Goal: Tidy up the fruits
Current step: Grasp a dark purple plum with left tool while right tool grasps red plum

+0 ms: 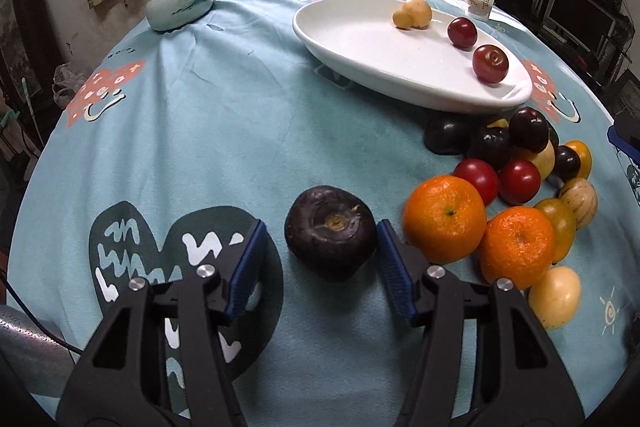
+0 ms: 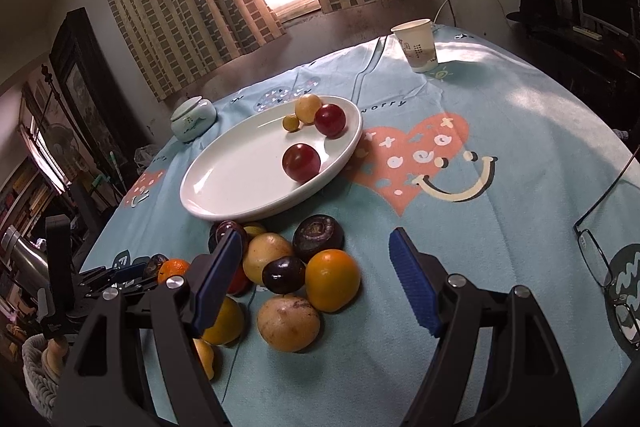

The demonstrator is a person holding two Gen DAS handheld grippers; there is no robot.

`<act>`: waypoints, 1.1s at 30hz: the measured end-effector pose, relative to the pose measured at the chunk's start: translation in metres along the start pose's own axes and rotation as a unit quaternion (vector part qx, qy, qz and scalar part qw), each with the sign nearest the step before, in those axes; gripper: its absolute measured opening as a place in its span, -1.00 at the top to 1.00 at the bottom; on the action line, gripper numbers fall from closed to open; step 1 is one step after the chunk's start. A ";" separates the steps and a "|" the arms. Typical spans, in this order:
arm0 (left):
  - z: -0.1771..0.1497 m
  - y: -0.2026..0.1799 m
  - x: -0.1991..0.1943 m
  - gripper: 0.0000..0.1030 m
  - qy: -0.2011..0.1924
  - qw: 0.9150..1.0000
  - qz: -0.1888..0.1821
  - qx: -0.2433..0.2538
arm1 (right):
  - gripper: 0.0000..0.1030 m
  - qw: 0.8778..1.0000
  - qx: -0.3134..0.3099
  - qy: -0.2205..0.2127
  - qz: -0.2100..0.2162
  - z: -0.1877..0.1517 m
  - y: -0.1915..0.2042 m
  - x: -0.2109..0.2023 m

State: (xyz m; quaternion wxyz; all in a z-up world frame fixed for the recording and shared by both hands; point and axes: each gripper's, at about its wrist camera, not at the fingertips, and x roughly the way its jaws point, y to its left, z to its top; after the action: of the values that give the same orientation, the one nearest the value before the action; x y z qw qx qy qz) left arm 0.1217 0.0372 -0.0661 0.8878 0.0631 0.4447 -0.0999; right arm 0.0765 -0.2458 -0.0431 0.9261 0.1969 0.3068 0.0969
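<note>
Through the left wrist view, I am looking at my left tool (image 1: 320,241) straddling a dark purple fruit (image 1: 330,231) that is sitting on the surface (image 1: 192,131) under a light blue cloth. The right pad is at the fruit's edge, the left pad is standing clear, so the jaws are not pressing it. Two oranges (image 1: 445,217) are lying just to the right, heading a heap of mixed fruit. Beyond, a white oval plate (image 1: 360,43) is carrying two red and two yellow fruits.

Through the right wrist view, my right tool (image 2: 316,279) is hanging wide and gripping nothing, its left pad over the pile of fruit (image 2: 280,279) near the plate (image 2: 224,187). A paper cup (image 2: 416,45) is standing far back; glasses (image 2: 600,247) are lying at the right.
</note>
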 end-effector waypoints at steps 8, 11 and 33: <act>0.002 0.003 -0.007 0.10 -0.017 1.000 0.005 -0.009 | -0.49 0.994 -0.104 0.000 0.018 -0.008 0.047 0.008; 0.002 0.005 -0.009 0.10 -0.019 1.000 0.004 -0.015 | -0.45 0.988 -0.157 0.006 0.014 -0.009 0.074 0.018; 0.003 0.002 -0.004 0.10 -0.011 1.000 -0.004 -0.007 | 0.52 0.986 -0.157 0.058 0.011 -0.002 0.077 0.067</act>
State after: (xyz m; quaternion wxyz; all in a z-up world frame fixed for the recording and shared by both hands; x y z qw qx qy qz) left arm 0.1216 0.0388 -0.0610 0.8930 0.0537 0.4354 -0.1006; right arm 0.1242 -0.1553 -0.0470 0.9249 0.0464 0.3389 0.1658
